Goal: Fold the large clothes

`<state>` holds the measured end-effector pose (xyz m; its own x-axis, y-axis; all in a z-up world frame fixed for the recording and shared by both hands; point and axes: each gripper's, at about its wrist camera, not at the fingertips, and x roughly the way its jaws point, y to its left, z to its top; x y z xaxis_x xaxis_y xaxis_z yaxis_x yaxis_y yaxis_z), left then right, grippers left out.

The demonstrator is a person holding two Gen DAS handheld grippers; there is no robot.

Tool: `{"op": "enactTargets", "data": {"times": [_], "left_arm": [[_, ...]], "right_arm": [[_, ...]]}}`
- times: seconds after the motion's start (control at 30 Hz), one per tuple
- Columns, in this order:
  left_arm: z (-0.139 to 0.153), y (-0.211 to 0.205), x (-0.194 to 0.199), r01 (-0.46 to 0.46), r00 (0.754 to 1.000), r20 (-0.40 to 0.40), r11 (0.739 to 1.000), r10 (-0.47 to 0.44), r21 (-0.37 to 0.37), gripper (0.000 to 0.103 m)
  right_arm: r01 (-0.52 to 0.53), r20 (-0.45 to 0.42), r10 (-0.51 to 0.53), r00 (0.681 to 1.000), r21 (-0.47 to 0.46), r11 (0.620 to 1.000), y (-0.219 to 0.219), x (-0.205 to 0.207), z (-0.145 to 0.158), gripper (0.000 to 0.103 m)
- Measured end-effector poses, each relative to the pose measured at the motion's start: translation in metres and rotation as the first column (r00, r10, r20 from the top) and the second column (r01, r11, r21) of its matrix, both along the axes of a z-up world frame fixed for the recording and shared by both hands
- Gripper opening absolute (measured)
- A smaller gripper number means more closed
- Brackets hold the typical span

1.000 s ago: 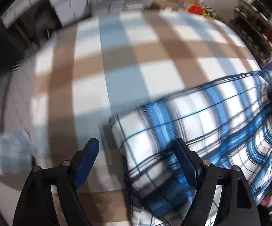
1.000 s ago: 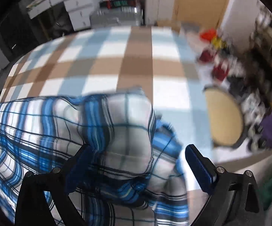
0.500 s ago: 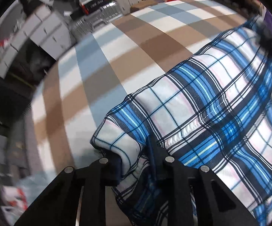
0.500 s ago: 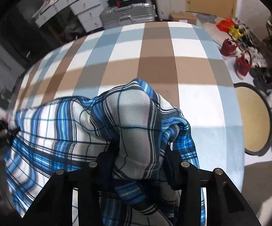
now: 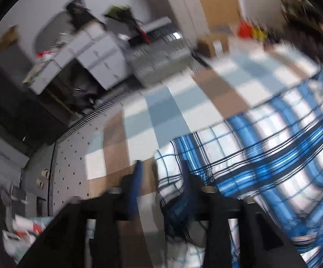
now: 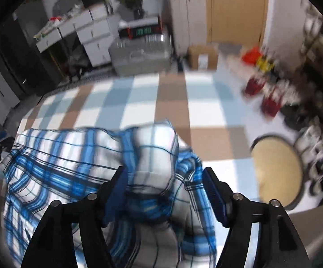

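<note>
One blue-and-white plaid shirt (image 5: 262,147) lies bunched on the brown, blue and white checked cloth (image 5: 161,102) covering the table. The left gripper (image 5: 161,169) has its jaws opening, with a corner of the shirt between its two blue pads, loosely. The right gripper (image 6: 163,185) is likewise opening, a raised hump of the shirt (image 6: 152,154) between its two pads; its right pad stands clear of the fabric.

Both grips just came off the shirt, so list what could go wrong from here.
1. With the right hand-held gripper opening around the bunched blue plaid shirt, the fold may spring open.
2. The left hand-held gripper is opening too; its right finger looks against the cloth and may drag it across the checked cover.
</note>
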<state>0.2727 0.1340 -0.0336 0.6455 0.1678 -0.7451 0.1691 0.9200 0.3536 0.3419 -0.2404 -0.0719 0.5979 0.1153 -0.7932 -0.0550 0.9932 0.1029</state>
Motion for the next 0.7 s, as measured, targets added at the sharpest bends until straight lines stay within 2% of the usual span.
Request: {"op": "enactTargets", "data": {"times": [0.03,0.07,0.1,0.23,0.27,0.33,0.43,0.5,0.57,0.63,0.7], "left_arm": [[0.005,-0.005,-0.012,0.03,1.0,0.0,0.997,-0.03,-0.065,0.062],[0.008,-0.015,-0.026,0.085,0.996,-0.024,0.988,-0.089,-0.13,0.063],[0.003,-0.033,-0.029,0.126,0.99,-0.044,0.979,-0.134,-0.159,0.063],[-0.021,-0.074,-0.051,0.23,0.961,-0.108,0.953,-0.254,-0.196,0.063],[-0.035,-0.082,-0.054,0.233,0.95,-0.159,0.95,-0.268,-0.207,0.063],[-0.058,-0.087,-0.057,0.207,0.942,-0.225,0.959,-0.248,-0.192,0.062],[-0.081,-0.077,-0.062,0.142,0.941,-0.269,0.963,-0.203,-0.23,0.062],[-0.083,-0.068,-0.066,0.096,0.949,-0.264,0.955,-0.173,-0.281,0.063],[-0.079,-0.064,-0.066,0.068,0.949,-0.275,0.953,-0.154,-0.296,0.062],[-0.069,-0.065,-0.069,0.067,0.95,-0.277,0.959,-0.146,-0.276,0.062],[-0.047,-0.072,-0.074,0.125,0.957,-0.227,0.964,-0.179,-0.236,0.062]], "right_arm": [[-0.034,0.041,0.034,0.999,0.004,0.999,0.01,-0.012,0.011,0.086],[-0.071,0.058,0.07,0.996,0.022,0.997,0.021,-0.021,0.016,0.089],[-0.111,0.058,0.109,0.992,0.038,0.993,0.031,-0.026,0.018,0.092],[-0.242,0.017,0.241,0.97,0.05,0.969,0.085,-0.055,0.002,0.09],[-0.253,-0.023,0.254,0.967,0.024,0.967,0.097,-0.06,-0.011,0.09],[-0.272,-0.097,0.267,0.959,-0.041,0.961,0.112,-0.069,-0.037,0.084],[-0.289,-0.162,0.264,0.951,-0.157,0.944,0.117,-0.084,-0.073,0.082],[-0.271,-0.135,0.256,0.957,-0.11,0.956,0.107,-0.094,-0.077,0.084],[-0.268,-0.163,0.251,0.954,-0.091,0.959,0.098,-0.097,-0.077,0.084],[-0.256,-0.146,0.243,0.959,-0.073,0.964,0.088,-0.099,-0.067,0.082],[-0.198,-0.1,0.194,0.976,-0.039,0.979,0.072,-0.098,-0.048,0.083]]}}
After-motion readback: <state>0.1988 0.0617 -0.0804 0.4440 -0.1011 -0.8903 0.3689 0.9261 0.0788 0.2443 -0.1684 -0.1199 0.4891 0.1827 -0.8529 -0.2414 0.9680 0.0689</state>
